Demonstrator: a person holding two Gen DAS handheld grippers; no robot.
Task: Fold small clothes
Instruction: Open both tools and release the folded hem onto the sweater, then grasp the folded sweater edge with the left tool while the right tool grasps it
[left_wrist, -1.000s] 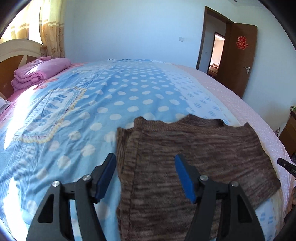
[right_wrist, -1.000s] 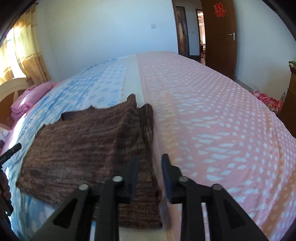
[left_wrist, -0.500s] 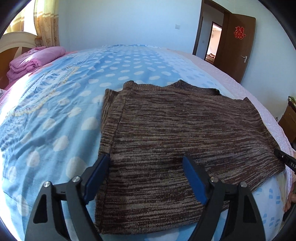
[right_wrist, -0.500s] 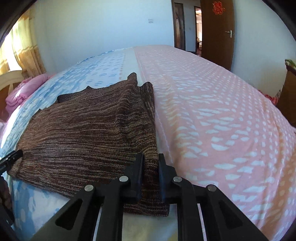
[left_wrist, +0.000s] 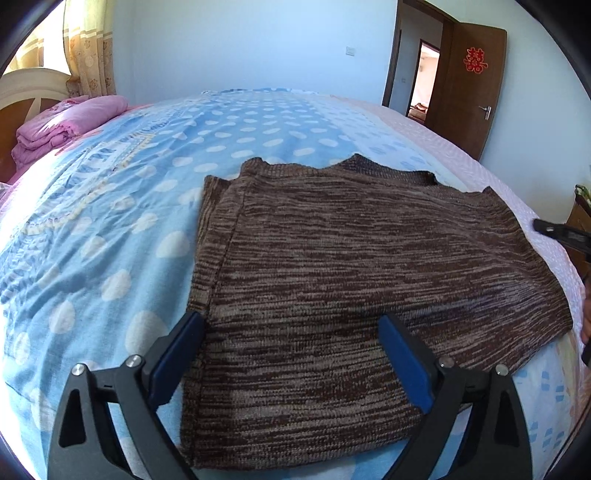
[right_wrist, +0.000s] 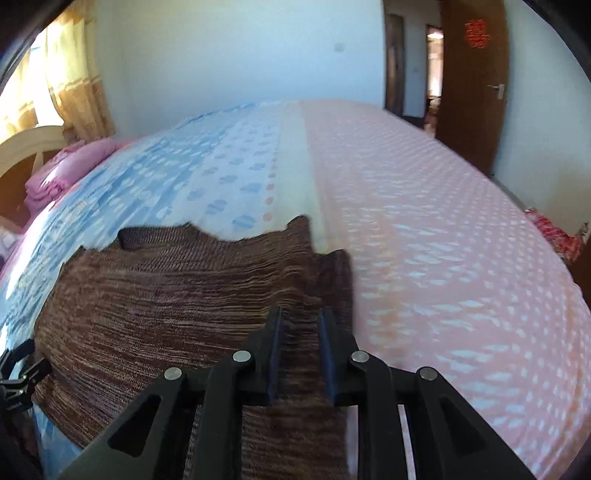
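Spread across the near edge of a bed (left_wrist: 110, 206) lies a brown marled knit sweater (left_wrist: 351, 280), laid flat on a sheet that is blue with white dots on one side and pink with pale dots on the other. Its neckline points away toward the far wall, and one sleeve is folded inward along the left side. The left gripper (left_wrist: 291, 354) hovers low over the sweater's near left corner with its blue-padded jaws spread wide, one finger beside the folded sleeve edge and the other over the body of the knit; neither pad clearly holds any fabric. The right gripper (right_wrist: 298, 347) is at the sweater's right edge, its jaws drawn close together and pinching a strip of the brown knit, which bunches into ridges just ahead of the fingertips. A folded pink blanket (left_wrist: 62, 122) sits by the headboard, well apart from the sweater. A brown wooden door (left_wrist: 469, 85) stands open at the far right
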